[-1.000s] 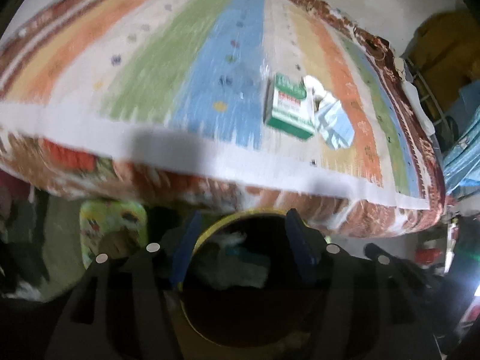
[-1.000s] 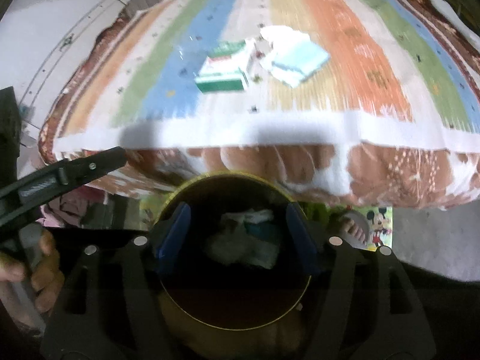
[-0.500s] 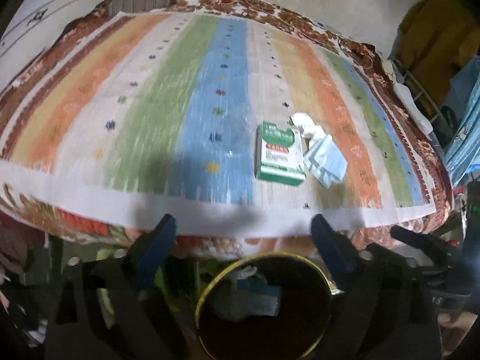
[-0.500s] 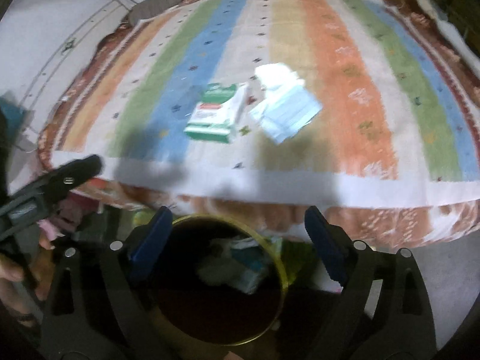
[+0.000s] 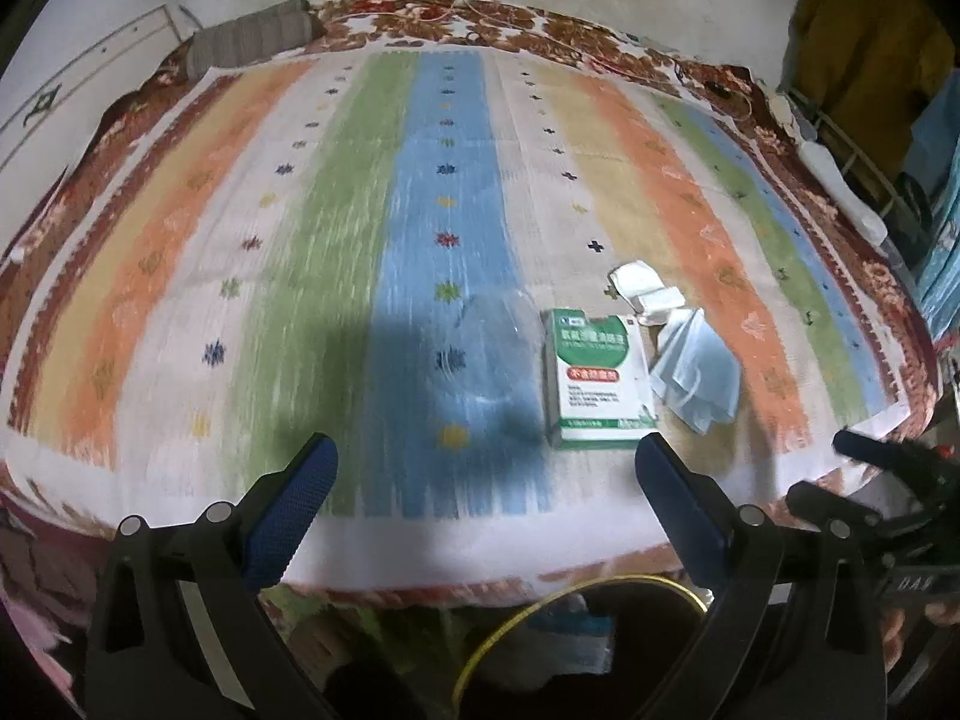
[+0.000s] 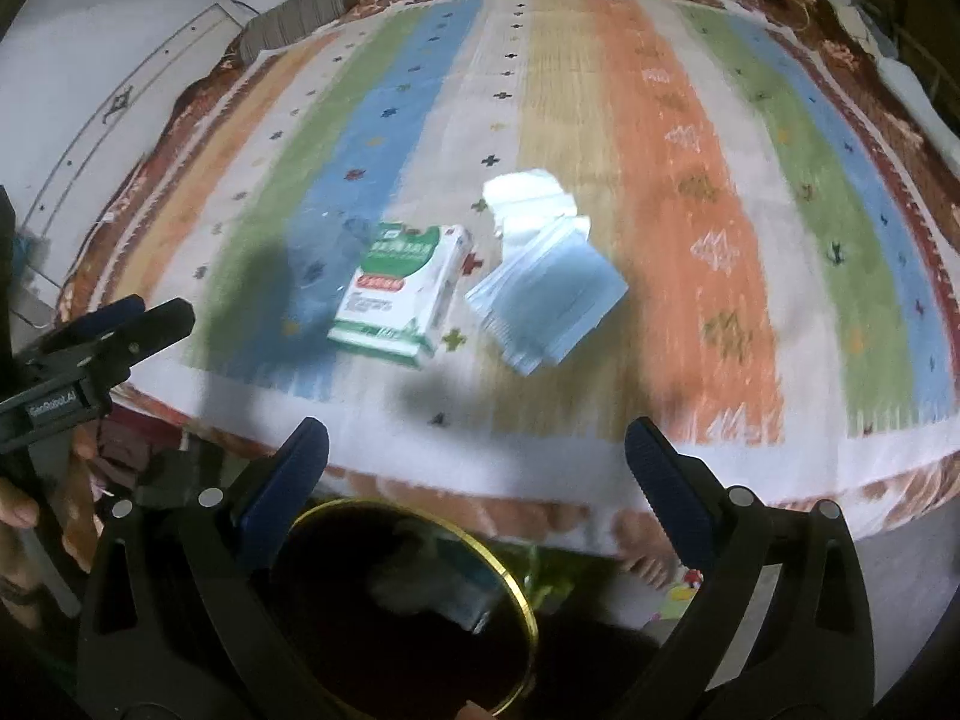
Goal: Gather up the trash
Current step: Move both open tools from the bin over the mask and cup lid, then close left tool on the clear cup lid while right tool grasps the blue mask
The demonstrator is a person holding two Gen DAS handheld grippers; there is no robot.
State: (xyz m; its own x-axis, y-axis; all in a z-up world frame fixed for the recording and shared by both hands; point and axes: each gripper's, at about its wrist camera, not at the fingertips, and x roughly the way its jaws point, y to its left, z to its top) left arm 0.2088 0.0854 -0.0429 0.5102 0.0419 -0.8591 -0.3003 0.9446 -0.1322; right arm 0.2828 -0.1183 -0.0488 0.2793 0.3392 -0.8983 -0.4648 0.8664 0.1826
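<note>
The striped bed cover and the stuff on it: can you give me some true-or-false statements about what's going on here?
1. A green and white box lies on the striped cover. True.
2. The pale blue packet is gripped by the right gripper. False: it lies on the cover; both grippers are open and empty.
3. The gold-rimmed bin sits on the cover. False: it is below the bed's edge.
4. The bin already holds some trash. True.

A striped bedspread spreads ahead of the grippers; a grey folded cloth lies at its far-left corner.
</note>
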